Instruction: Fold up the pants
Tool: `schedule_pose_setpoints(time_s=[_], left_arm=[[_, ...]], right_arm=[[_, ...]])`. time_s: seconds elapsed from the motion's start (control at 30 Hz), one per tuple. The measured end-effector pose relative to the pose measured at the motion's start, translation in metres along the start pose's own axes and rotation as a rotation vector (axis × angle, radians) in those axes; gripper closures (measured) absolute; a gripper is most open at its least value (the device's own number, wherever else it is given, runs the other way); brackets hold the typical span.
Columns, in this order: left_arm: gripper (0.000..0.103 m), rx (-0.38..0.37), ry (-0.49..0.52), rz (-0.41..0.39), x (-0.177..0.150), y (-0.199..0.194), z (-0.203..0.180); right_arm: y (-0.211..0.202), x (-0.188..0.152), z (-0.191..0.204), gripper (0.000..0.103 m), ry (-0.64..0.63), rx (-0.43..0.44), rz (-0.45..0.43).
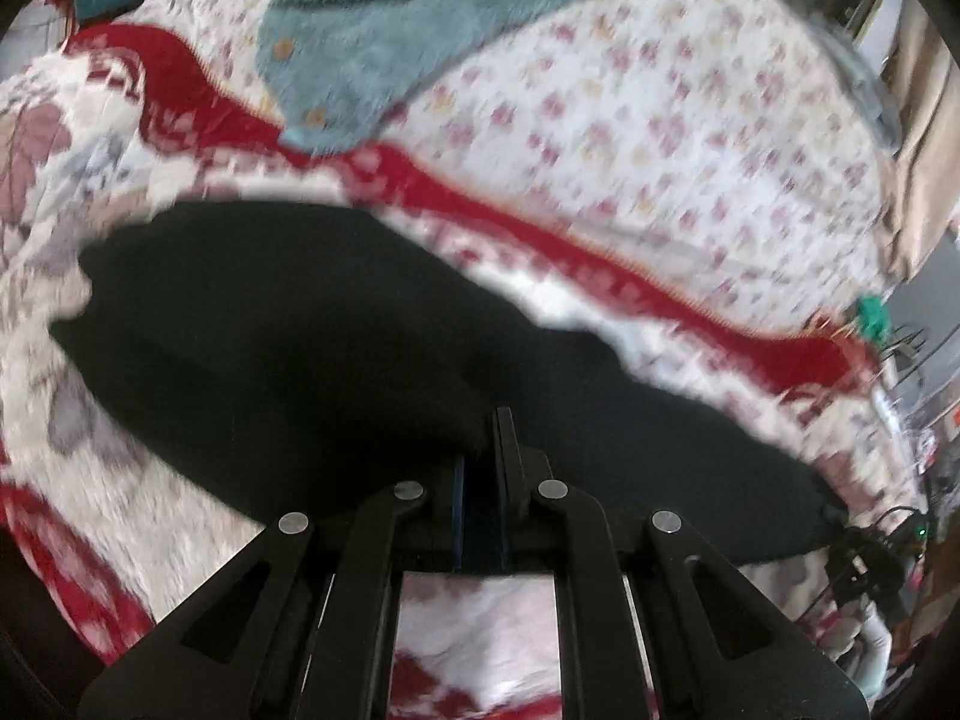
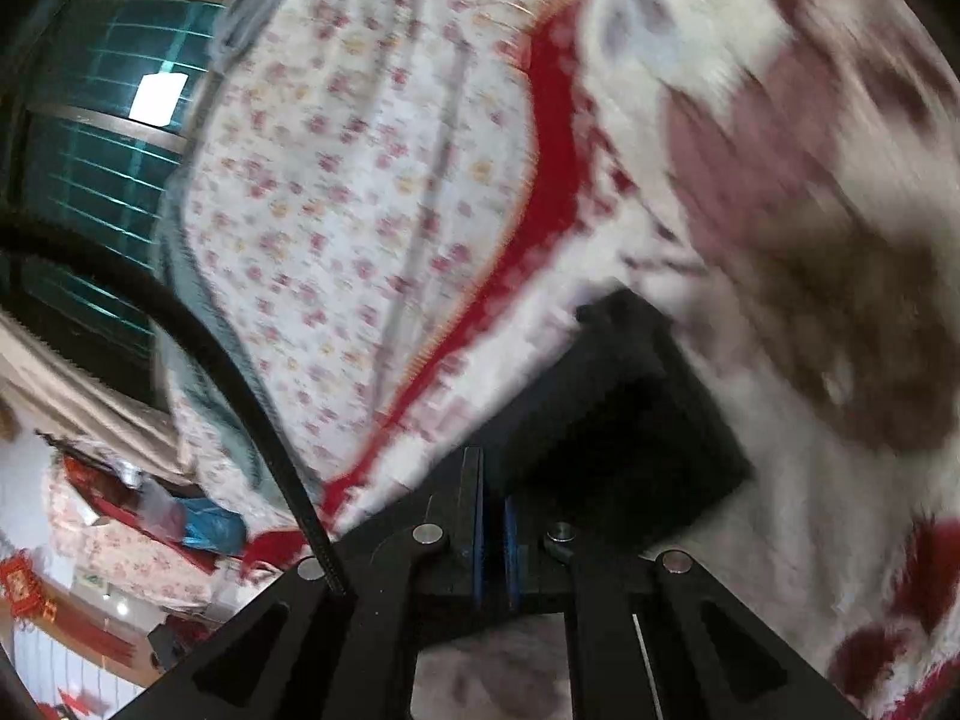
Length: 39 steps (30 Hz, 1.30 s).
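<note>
The black pants [image 1: 288, 348] lie spread across a fluffy white and red blanket [image 1: 90, 468] on the bed. My left gripper [image 1: 483, 438] is shut on the near edge of the pants, with black cloth pinched between its fingers. In the right wrist view the pants [image 2: 618, 420] show as a dark folded block. My right gripper [image 2: 492, 480] is shut on their edge, with its blue pads nearly together on the cloth. Both views are blurred by motion.
A teal fluffy garment with buttons [image 1: 384, 30] lies on the floral sheet [image 1: 660, 138] behind the pants. A red blanket border [image 1: 540, 228] runs between them. A black cable [image 2: 198, 336] crosses the right view. A window [image 2: 102, 138] and room clutter [image 2: 120, 534] lie beyond the bed.
</note>
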<state>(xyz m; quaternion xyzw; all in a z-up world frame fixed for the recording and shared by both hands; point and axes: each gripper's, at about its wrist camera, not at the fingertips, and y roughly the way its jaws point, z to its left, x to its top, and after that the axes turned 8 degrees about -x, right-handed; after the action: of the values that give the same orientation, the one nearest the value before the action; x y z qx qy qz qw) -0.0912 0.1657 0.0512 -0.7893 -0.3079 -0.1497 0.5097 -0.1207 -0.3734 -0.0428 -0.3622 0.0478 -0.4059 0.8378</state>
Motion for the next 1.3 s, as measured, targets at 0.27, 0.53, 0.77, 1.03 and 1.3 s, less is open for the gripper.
schedule_pose_setpoints(time_s=[0.27, 0.53, 0.77, 1.03, 1.3], left_arm=[[0.096, -0.013, -0.036, 0.000, -0.010, -0.002, 0.010], [0.096, 0.006, -0.038, 0.009, -0.017, 0.004, 0.013], [0.090, -0.074, -0.097, 0.018, -0.010, -0.011, 0.026], [0.071, 0.016, -0.141, -0.056, -0.001, -0.062, 0.072], [0.062, -0.035, -0.276, -0.069, 0.011, -0.067, 0.117]], right_arm=[[-0.010, -0.004, 0.000, 0.098, 0.001, 0.026, -0.014], [-0.006, -0.015, -0.004, 0.098, 0.003, -0.028, 0.003], [-0.025, -0.017, 0.012, 0.089, -0.045, -0.152, -0.040], [-0.051, -0.038, 0.072, 0.068, -0.304, -0.110, -0.101], [0.021, -0.123, 0.186, 0.061, -0.714, 0.136, 0.083]])
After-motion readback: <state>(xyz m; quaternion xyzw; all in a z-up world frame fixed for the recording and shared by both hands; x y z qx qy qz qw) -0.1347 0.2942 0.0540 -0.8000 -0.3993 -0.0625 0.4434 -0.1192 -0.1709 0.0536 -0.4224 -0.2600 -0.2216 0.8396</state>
